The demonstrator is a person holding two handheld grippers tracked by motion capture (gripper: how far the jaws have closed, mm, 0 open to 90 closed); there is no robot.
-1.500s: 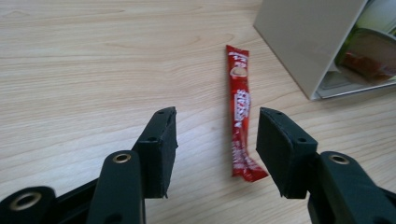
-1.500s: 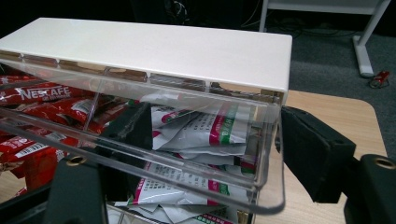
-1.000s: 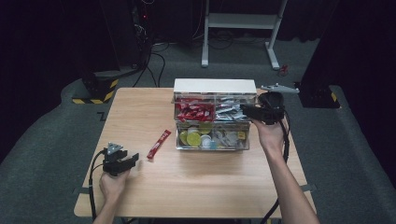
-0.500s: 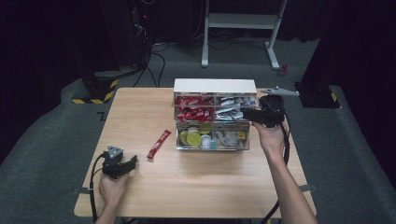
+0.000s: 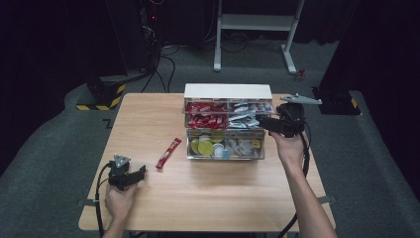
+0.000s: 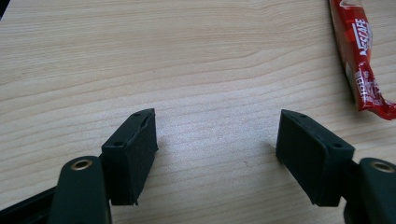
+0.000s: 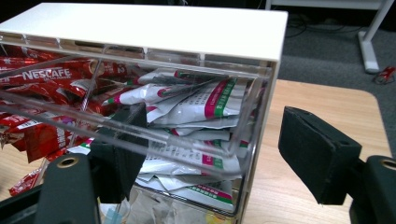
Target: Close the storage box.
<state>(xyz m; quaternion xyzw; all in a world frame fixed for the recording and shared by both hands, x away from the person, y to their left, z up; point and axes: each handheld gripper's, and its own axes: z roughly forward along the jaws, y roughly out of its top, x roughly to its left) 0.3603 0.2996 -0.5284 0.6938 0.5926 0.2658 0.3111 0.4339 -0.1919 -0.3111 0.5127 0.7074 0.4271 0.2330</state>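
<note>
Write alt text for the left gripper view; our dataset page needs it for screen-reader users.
The left gripper rests on a pale wooden table, its black jaws wide apart with nothing between them. A red Nescafe sachet lies at upper right.

Bare tabletop [image 5: 148,119] lies open leftward; the clear organizer [image 5: 225,129] blocks the right.
</note>
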